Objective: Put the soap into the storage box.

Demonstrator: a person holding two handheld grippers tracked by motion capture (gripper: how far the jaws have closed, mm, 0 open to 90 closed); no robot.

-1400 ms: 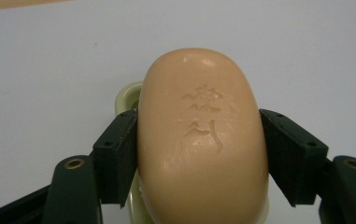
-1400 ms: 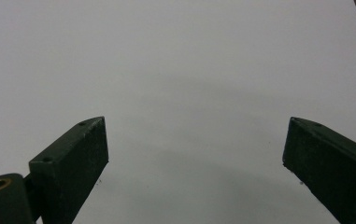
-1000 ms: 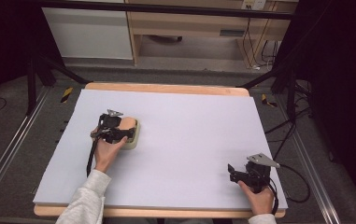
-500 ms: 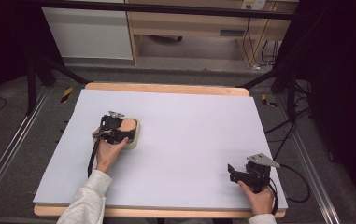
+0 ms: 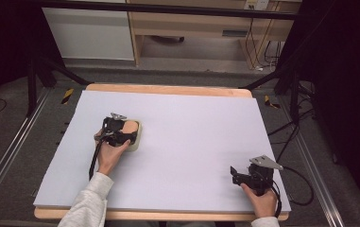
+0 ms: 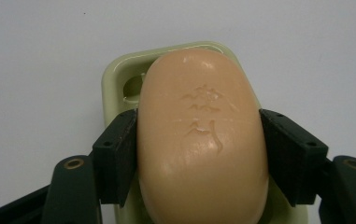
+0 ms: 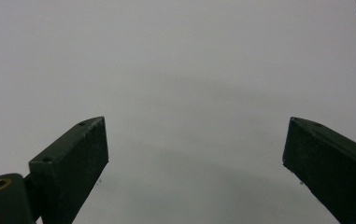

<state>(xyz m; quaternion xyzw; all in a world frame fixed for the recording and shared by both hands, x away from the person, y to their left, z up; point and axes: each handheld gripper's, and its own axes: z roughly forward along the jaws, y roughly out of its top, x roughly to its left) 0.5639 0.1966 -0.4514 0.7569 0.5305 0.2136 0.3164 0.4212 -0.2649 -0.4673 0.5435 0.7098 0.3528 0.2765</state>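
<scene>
Around my station the room is dim: a grey floor (image 5: 21,156) with metal rails running along both sides of the table, black stand legs at the far corners, and a light wooden cabinet (image 5: 206,23) against the far wall with cables hanging at its right. Closer in, the worktop (image 5: 196,142) is a pale lavender-white sheet laid over a wooden board whose edge shows along the far and near sides; the sheet is plain and matte, and I see no marks on it apart from soft shadows.

On the left half of the worktop, about midway between the near and far edges, sits a pale green soap dish (image 6: 119,79) with a peach-coloured soap bar (image 6: 201,140) lying in it. My left gripper (image 6: 199,154) has its pads pressed against the two long sides of the bar, pinching it while it rests over the dish.

My right gripper (image 7: 194,163) waits near the near right corner of the worktop, its jaws spread wide with bare sheet between them, well apart from the dish.
</scene>
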